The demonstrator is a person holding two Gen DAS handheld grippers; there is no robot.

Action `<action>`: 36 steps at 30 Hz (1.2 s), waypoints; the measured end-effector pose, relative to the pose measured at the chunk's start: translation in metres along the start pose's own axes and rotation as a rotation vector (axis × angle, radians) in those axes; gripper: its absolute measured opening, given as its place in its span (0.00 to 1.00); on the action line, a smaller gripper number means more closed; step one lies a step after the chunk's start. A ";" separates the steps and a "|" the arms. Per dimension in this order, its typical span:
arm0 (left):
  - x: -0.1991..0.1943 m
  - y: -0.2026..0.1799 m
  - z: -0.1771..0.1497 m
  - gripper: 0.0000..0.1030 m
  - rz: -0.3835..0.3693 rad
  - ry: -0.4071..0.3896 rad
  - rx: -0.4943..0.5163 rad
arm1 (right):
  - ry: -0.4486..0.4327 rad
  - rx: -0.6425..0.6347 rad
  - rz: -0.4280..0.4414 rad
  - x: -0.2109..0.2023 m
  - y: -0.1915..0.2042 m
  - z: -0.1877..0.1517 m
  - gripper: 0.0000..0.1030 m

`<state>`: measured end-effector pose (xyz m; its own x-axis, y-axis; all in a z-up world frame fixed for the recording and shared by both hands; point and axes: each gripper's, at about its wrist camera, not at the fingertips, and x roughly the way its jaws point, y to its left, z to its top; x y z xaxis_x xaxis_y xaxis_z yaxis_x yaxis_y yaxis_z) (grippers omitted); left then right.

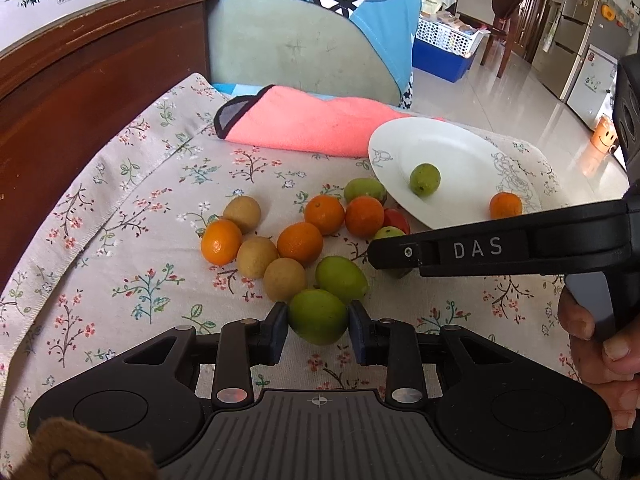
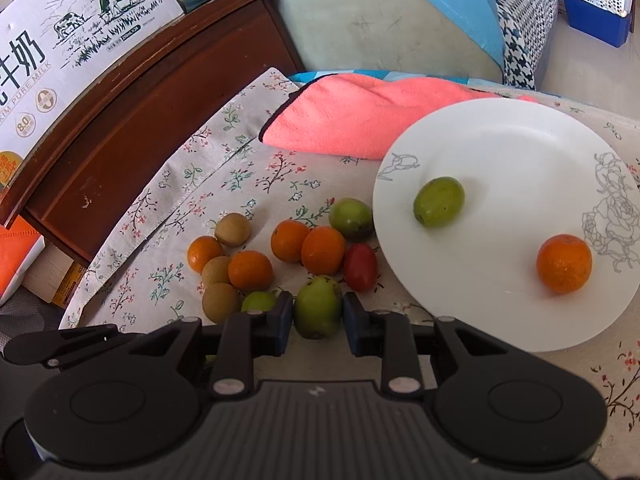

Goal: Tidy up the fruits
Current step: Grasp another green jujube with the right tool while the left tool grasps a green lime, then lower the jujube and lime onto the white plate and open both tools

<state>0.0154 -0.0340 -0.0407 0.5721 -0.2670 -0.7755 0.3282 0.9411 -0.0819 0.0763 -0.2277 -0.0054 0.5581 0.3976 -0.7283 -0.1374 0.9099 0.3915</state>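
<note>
Fruits: white plate (image 2: 500, 152) holds green fruit (image 2: 439, 201), orange (image 2: 564, 264); left claw (image 1: 318, 318), right claw (image 2: 318, 312) each pinching green fruit.

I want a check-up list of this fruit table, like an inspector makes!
Surface: floral tablecloth, a few creases.
Job's things: white plate holds one green fruit and one orange. On the cloth beside it lie oranges, green fruits, tan-brown fruits and one red fruit, bunched together.
Clutter: pink towel behind the plate, its edge under the plate's rim.
Grippers: left gripper is closed on a green fruit; right gripper is closed on another green fruit. Both fruits seem to rest on the cloth.
Cables: nothing seen.
Surroundings: wooden board, milk carton box, chair, blue basket on the floor.
</note>
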 end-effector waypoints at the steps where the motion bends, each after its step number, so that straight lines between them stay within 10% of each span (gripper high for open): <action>1: -0.001 0.001 0.002 0.29 0.003 -0.006 -0.006 | -0.004 -0.002 0.003 -0.002 0.000 0.000 0.27; 24: 0.001 -0.003 0.038 0.29 0.091 -0.077 -0.093 | -0.076 0.004 -0.007 -0.031 -0.009 0.009 0.27; 36: 0.007 -0.028 0.064 0.29 0.012 -0.136 -0.091 | -0.221 0.124 -0.066 -0.075 -0.043 0.035 0.27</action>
<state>0.0583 -0.0754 -0.0033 0.6743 -0.2757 -0.6851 0.2547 0.9576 -0.1347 0.0691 -0.3005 0.0519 0.7296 0.2896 -0.6195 -0.0004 0.9061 0.4231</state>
